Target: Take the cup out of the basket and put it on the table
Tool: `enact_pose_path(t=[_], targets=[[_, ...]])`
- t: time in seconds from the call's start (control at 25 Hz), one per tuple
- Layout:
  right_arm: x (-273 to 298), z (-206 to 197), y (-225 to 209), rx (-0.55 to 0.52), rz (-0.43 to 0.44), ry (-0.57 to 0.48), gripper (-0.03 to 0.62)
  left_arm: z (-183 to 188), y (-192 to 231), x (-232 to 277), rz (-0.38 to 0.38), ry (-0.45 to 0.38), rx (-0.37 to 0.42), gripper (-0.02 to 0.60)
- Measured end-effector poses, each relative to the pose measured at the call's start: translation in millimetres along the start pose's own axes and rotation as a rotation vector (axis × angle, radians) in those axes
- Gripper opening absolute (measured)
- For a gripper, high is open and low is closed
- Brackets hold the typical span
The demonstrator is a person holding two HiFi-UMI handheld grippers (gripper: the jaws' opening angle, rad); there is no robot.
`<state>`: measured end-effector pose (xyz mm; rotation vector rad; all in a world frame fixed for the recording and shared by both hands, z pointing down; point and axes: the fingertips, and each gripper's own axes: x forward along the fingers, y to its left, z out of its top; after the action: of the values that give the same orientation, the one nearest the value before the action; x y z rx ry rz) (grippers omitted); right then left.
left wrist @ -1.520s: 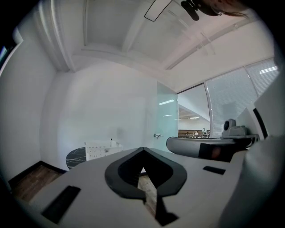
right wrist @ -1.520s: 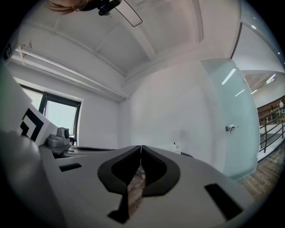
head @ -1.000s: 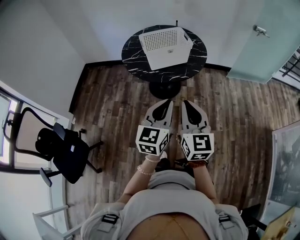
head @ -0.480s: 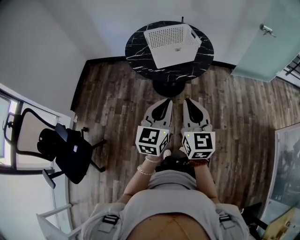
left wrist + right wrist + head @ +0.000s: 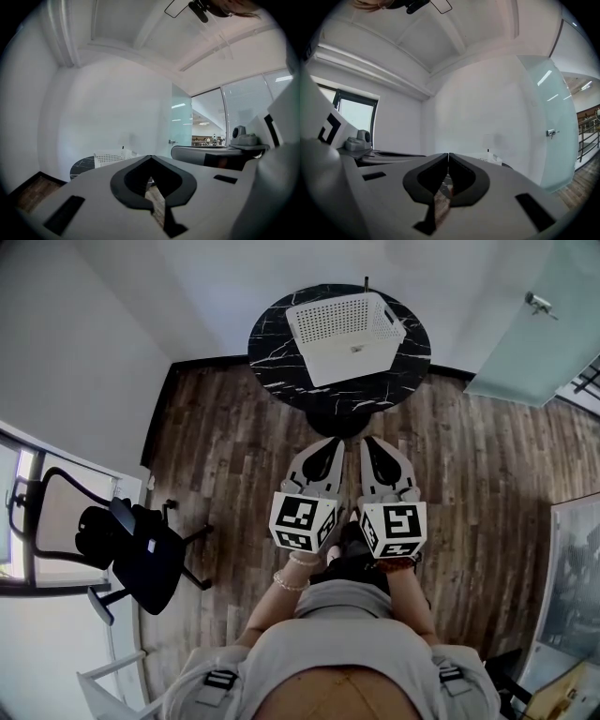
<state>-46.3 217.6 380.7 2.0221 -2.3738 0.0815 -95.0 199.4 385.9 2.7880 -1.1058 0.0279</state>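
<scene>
the fingers of the left gripper [image 5: 334,442] and right gripper [image 5: 368,441] are pressed together, empty. well ahead of them the basket [image 5: 361,351] is set on the tabletop [image 5: 272,343]; the cup cannot be seen.

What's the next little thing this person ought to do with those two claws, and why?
Probably step closer to the round table: the white basket on it lies well ahead of the left claw and right claw. Both are shut and empty above the wooden floor, and no cup shows from here.
</scene>
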Motion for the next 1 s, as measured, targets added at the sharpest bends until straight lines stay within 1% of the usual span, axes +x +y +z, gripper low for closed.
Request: enact_pose_path(t=[0.24, 0.6, 0.8, 1.0], targets=[[37, 6, -24, -0.002, 0.022, 0.001, 0.012, 9, 14, 42, 0.016, 0.002, 0.005, 0.005], [91, 13, -72, 0.006, 0.077, 0.001, 0.012, 21, 29, 111, 0.065, 0.001, 0.010, 0.005], [106, 21, -95, 0.007, 0.107, -0.014, 0.012, 29, 28, 137, 0.095, -0.005, 0.025, 0.006], [120, 20, -109, 0.013, 0.135, -0.016, 0.012, 27, 28, 157, 0.119, -0.001, 0.031, 0.005]])
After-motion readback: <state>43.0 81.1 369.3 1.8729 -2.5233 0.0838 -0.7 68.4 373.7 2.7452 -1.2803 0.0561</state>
